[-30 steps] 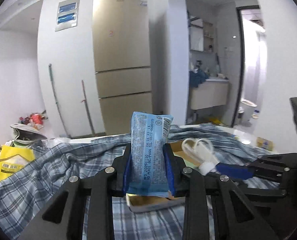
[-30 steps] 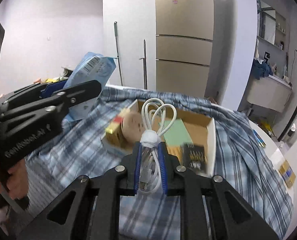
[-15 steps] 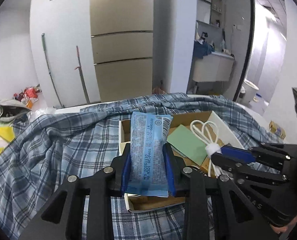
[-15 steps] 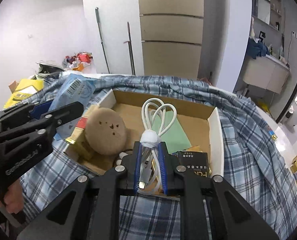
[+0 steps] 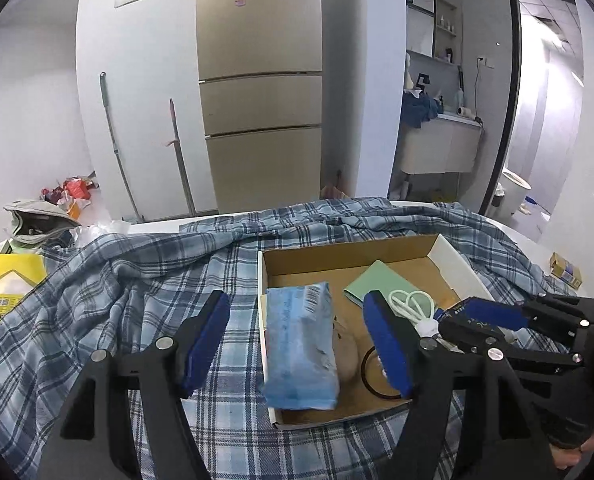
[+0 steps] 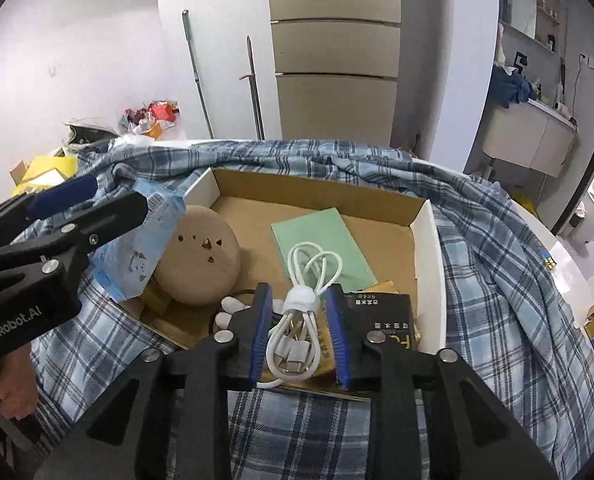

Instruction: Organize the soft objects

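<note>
As both hands came down over the cardboard box, the left gripper let go: its fingers, clamped on the blue tissue pack a second ago, were opening and stood well apart, no pad touching it. The pack now lay along the box's left wall, partly propped on the round tan cushion; in the left wrist view its long axis ran from 6 to 12 o'clock, barcode end at 12.

The right gripper was opening too, its fingers just off the coiled white cable. That cable rested at the box's near edge, loops toward 12 o'clock, plugs toward 6.

By my reading, both soft things were delivered together; pulling clear without snagging the plaid cloth seemed next.
</note>
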Motion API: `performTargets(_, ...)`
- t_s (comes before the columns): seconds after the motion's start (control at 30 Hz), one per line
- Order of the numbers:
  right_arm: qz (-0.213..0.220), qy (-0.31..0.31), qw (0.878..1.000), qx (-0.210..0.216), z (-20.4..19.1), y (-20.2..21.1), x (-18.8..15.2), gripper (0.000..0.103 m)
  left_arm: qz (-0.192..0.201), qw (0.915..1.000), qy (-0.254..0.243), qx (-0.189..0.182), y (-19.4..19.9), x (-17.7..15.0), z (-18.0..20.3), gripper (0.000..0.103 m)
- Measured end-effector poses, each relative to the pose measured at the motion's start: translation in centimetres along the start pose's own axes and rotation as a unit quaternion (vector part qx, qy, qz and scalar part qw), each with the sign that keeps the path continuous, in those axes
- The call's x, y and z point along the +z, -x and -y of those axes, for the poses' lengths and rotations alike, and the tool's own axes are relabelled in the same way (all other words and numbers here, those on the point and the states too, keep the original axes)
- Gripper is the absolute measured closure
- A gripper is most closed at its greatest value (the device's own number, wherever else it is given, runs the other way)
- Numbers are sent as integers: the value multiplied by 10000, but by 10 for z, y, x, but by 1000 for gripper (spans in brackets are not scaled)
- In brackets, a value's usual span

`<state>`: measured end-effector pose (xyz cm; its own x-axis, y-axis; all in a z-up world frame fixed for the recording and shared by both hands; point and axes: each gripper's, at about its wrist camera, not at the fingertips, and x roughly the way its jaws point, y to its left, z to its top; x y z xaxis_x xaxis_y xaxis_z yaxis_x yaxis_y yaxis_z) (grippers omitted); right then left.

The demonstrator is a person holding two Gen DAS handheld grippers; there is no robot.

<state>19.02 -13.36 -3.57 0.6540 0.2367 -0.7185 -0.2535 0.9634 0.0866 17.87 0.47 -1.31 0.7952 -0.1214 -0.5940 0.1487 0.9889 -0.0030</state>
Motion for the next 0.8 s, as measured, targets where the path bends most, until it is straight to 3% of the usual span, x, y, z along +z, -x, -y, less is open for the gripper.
performTargets(0.17,220,-48,9997,-3,2,22,2,61,219,9997,53,-66,23,3,0,31)
performTargets(0.33,597,-37,9982,-3,2,56,-2,47,780,9969,-39,-52,71,0,5,31)
performTargets(0.43,896,-22,9960,-58,2,81,-10,37,1161,9932,-4,-100,100,-7,6,16)
performTargets(0.5,1100,-75,9939,-69,3,98,-18,31,1423,9897,19,-135,120,-17,7,15)
performTargets(0.57,1285,-182,9915,-30,5,113,-27,21,1429,9895,-11,-206,134,-27,10,15)
performTargets(0.67,1725,-285,9845,-104,5,133,-44,1,1509,9883,-13,-226,147,-42,15,13)
performTargets(0.73,1993,-251,9794,-212,2,144,-55,0,1820,9827,34,-343,160,-57,18,5)
performTargets(0.8,2126,-153,9766,-278,-1,151,-63,0,2149,9764,80,-181,172,-71,21,0)
